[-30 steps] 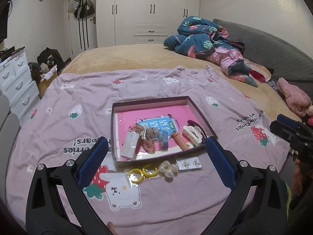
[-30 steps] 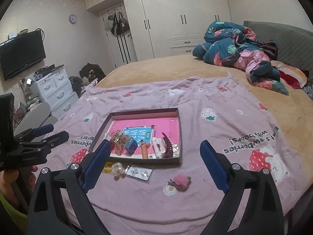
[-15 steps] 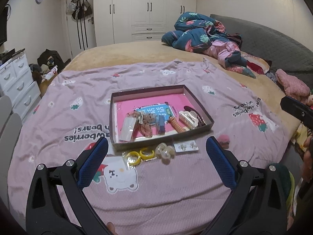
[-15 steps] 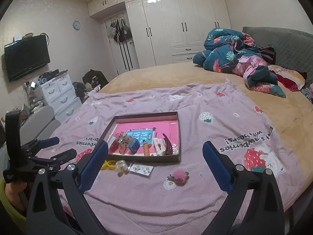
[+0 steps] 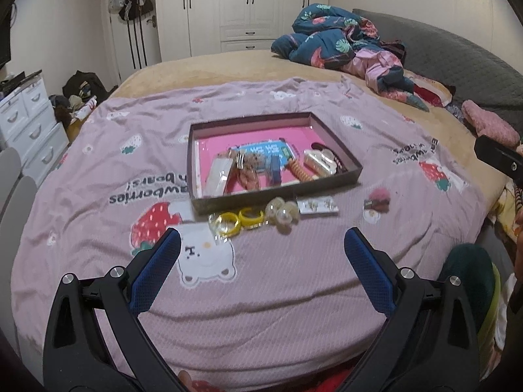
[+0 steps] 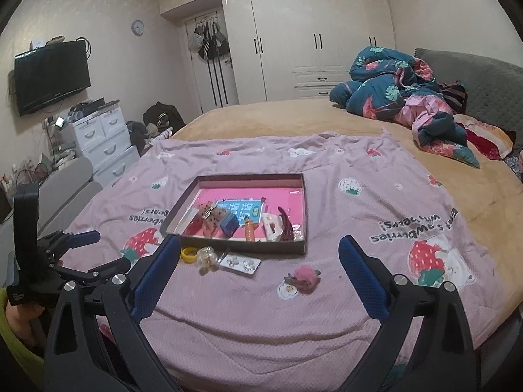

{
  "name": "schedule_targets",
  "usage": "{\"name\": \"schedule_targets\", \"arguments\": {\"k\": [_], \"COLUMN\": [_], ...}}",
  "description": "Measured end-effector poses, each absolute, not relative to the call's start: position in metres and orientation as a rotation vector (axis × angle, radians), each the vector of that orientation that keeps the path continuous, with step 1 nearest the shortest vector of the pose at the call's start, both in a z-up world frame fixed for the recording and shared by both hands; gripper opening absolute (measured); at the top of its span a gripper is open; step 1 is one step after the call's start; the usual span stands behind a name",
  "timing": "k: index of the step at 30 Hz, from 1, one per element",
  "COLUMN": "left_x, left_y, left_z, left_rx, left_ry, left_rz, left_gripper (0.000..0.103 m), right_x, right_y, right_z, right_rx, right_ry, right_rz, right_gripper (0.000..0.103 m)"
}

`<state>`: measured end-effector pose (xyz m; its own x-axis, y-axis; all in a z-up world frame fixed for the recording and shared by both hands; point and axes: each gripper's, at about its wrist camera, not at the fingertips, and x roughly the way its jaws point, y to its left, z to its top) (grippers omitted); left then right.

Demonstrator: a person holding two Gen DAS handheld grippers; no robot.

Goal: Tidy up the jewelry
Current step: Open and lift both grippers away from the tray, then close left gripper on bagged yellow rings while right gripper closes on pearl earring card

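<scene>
A dark shallow box (image 5: 336, 138) (image 6: 302, 202) with a pink floor lies on the pink blanket and holds several hair clips and trinkets. In front of it on the blanket lie two yellow rings (image 5: 240, 219) (image 6: 189, 254), clear beads (image 5: 282, 212) (image 6: 207, 258), an earring card (image 5: 318, 205) (image 6: 240, 263) and a pink fluffy clip (image 5: 379, 197) (image 6: 304, 277). My left gripper (image 5: 261, 245) is open and empty, short of these items. My right gripper (image 6: 260, 251) is open and empty, also held back over the bed's near edge.
The pink strawberry blanket (image 5: 130, 150) covers the near part of a large bed. A crumpled blue quilt (image 5: 330, 37) lies at the far right. White drawers (image 6: 108, 140) and grey chairs (image 5: 13, 189) stand at the left. A wardrobe (image 6: 313, 39) fills the back wall.
Both grippers have drawn back and up from the box, so the box and loose items sit farther away. Both stay open and empty.
</scene>
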<state>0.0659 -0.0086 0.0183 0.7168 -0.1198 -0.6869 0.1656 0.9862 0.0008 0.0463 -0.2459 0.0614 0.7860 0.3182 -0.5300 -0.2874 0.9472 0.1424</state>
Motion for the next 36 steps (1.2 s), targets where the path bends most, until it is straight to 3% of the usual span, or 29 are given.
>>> {"name": "schedule_targets", "arguments": {"k": [36], "left_x": [0.074], "left_y": [0.022], "left_z": [-0.058], "left_rx": [0.063], "left_ry": [0.936], "left_rz": [-0.119], "left_gripper": [0.094], "right_x": [0.058], "right_y": [-0.202], "right_z": [-0.009], "right_rx": [-0.052], "right_ry": [0.718], "right_rz": [0.394], "right_gripper": [0.097]}}
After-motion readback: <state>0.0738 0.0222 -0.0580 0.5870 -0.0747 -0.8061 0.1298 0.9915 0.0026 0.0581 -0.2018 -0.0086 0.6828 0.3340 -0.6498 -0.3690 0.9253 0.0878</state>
